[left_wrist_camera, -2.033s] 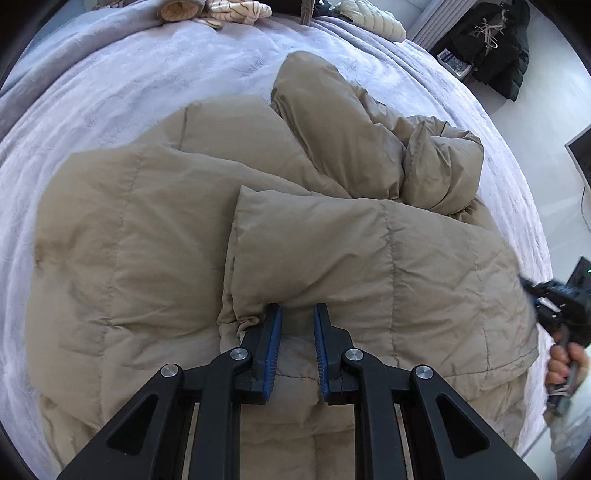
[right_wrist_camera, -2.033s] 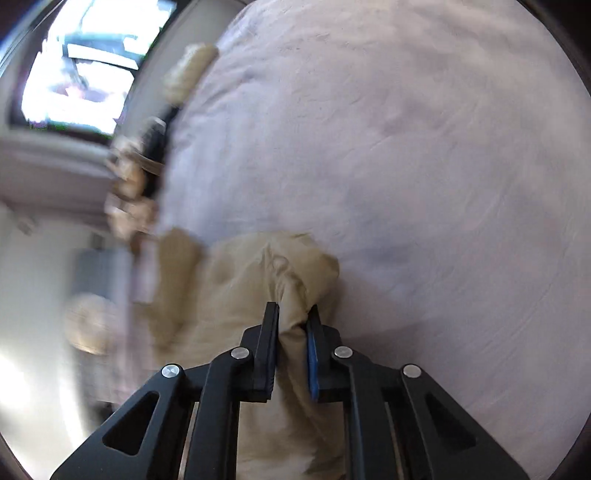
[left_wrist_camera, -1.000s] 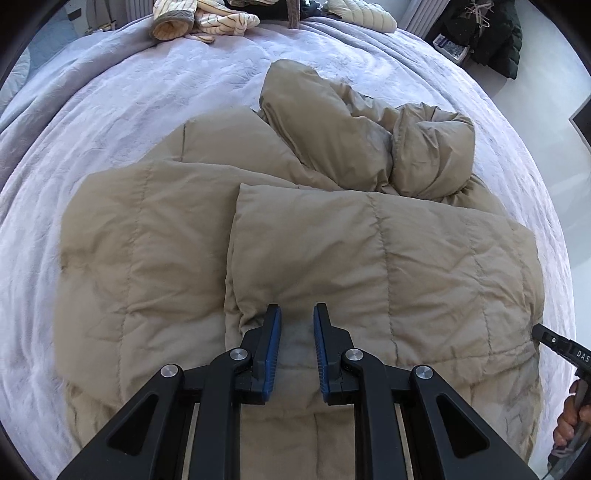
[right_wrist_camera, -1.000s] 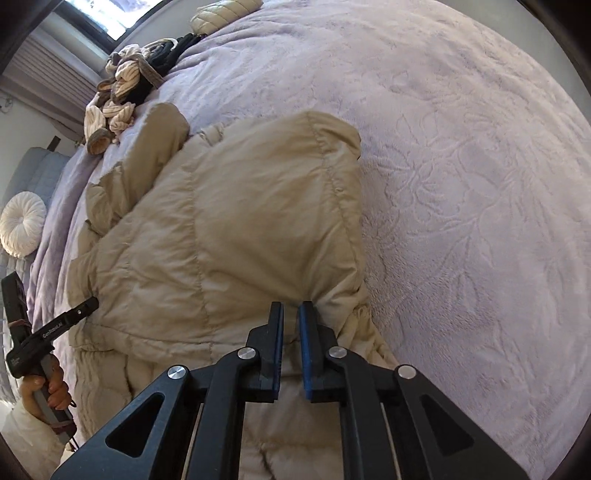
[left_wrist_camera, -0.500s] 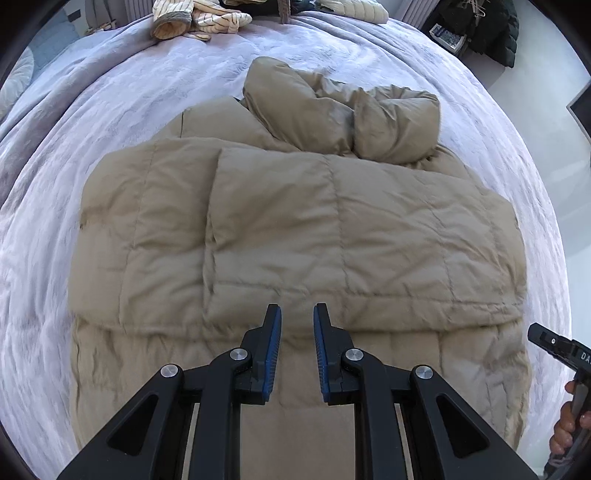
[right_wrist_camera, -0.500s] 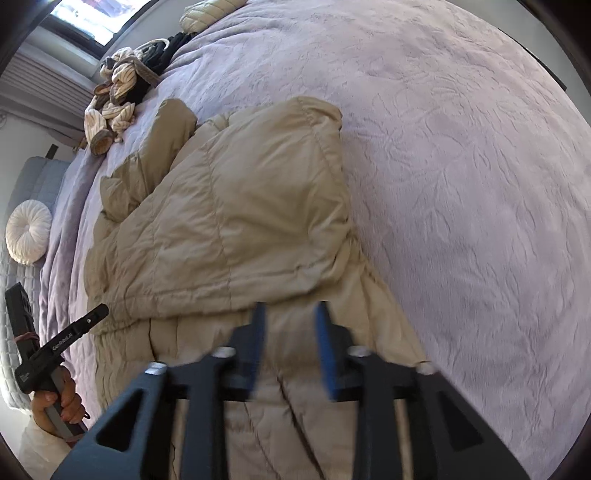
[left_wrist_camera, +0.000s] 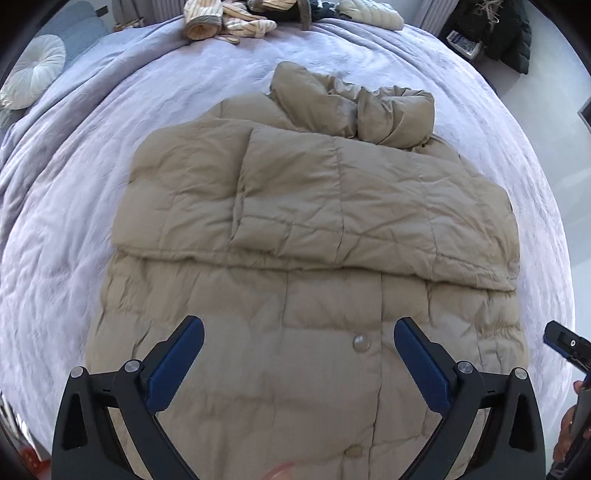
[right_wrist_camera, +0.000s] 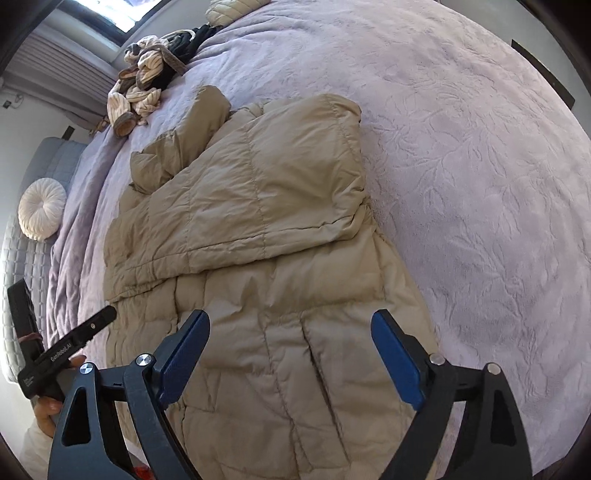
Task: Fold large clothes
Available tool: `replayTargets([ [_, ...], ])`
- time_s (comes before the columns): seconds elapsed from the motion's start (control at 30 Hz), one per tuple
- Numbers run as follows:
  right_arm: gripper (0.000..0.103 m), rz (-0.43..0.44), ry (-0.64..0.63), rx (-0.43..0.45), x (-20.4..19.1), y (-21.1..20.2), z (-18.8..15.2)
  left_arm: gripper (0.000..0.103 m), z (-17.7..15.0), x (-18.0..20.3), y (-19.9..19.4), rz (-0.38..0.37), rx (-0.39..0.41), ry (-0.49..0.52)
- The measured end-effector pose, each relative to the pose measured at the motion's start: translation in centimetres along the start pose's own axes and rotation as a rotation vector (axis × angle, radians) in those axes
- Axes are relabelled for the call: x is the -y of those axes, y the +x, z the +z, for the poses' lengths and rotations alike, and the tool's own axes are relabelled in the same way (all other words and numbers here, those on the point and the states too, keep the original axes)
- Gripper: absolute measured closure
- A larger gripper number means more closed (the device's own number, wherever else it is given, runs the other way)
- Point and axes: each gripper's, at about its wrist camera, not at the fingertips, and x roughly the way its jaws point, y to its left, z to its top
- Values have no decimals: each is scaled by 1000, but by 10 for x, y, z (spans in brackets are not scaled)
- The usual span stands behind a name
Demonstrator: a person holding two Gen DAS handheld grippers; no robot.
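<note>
A large tan quilted puffer coat (left_wrist_camera: 295, 266) lies on a lilac bedspread (left_wrist_camera: 74, 229). Its upper part is folded down over the body, with the hood (left_wrist_camera: 369, 107) bunched at the far end. My left gripper (left_wrist_camera: 299, 328) is open and empty, hovering over the coat's lower front near a snap button (left_wrist_camera: 361, 344). In the right wrist view the same coat (right_wrist_camera: 258, 240) lies with its folded flap (right_wrist_camera: 273, 192) on top. My right gripper (right_wrist_camera: 291, 321) is open and empty over the coat's lower part. The left gripper (right_wrist_camera: 66, 350) shows at the left edge there.
A pile of striped and dark clothes (left_wrist_camera: 236, 18) lies at the far edge of the bed, also in the right wrist view (right_wrist_camera: 147, 85). A round white cushion (right_wrist_camera: 42, 208) sits on a grey sofa. A dark jacket (left_wrist_camera: 506, 26) lies on the floor beyond the bed. The right gripper's tip (left_wrist_camera: 565, 345) shows at right.
Both grippers let go of the coat's folded edge, opened wide and pulled back toward the coat's lower end. The folded flap now lies flat on the coat.
</note>
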Motion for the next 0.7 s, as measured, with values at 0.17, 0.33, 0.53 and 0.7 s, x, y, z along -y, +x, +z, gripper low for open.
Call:
replayTargets([
  [0.17,0,-33,-21,70,-4,-15,-8,0,-15,-2,-13,32,11,-17],
  [0.33,0,-29,-21,51,-5,-20,-15,0,-28,-7,-23,40,-4,-19],
  [0.53,0,-13,-11,32,-12,-30,-30,0,-48,-20,-38,47,-18,-25],
  [0.7,0,-1,10,8,-18,-34,-49,0,-69,-41,-47,38,-25,-31],
])
